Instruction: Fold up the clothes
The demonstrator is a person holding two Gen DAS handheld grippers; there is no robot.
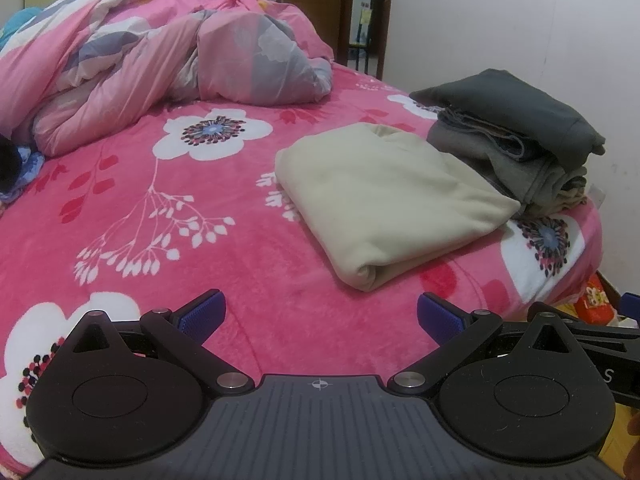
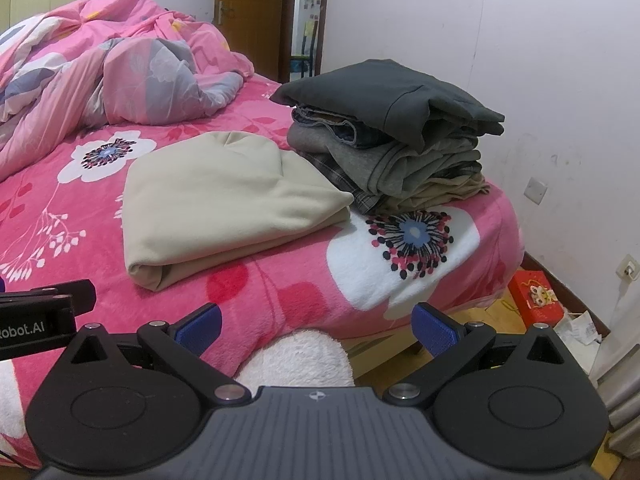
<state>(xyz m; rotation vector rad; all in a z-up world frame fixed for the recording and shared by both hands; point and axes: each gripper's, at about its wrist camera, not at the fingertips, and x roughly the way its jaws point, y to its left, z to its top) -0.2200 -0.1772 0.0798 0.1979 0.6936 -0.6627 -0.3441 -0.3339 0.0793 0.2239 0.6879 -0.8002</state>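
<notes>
The folding looks close to finished, judging by how things lie. A cream garment (image 1: 390, 200) rests on the bed (image 1: 224, 240) folded into a neat thick rectangle, its rolled edge toward the cameras, and just beside it, touching at one corner, stands a stack of folded clothes (image 2: 400, 148) near the bed's corner by the wall. That stack is topped by a dark grey garment (image 2: 384, 96), with denim, lighter grey, plaid and tan layers under it, a little ragged at the edges but squared up overall. What seems left is to set the cream piece on or against the stack; no unfolded clothing shows on the open part of the bed, though the crumpled pink quilt (image 1: 140, 52) at the far side could hide something beneath it, and I cannot tell. Both tools hang back from the bed's near edge with nothing in them: the left gripper (image 1: 320, 316) has its jaws spread wide over the pink floral cover, and the right gripper (image 2: 316, 326) has its jaws equally wide, empty, above the bed edge and a white fluffy thing below it. As for containers, none holds clothes here; a red box (image 2: 536, 296) sits on the floor by the wall, its contents out of sight.
</notes>
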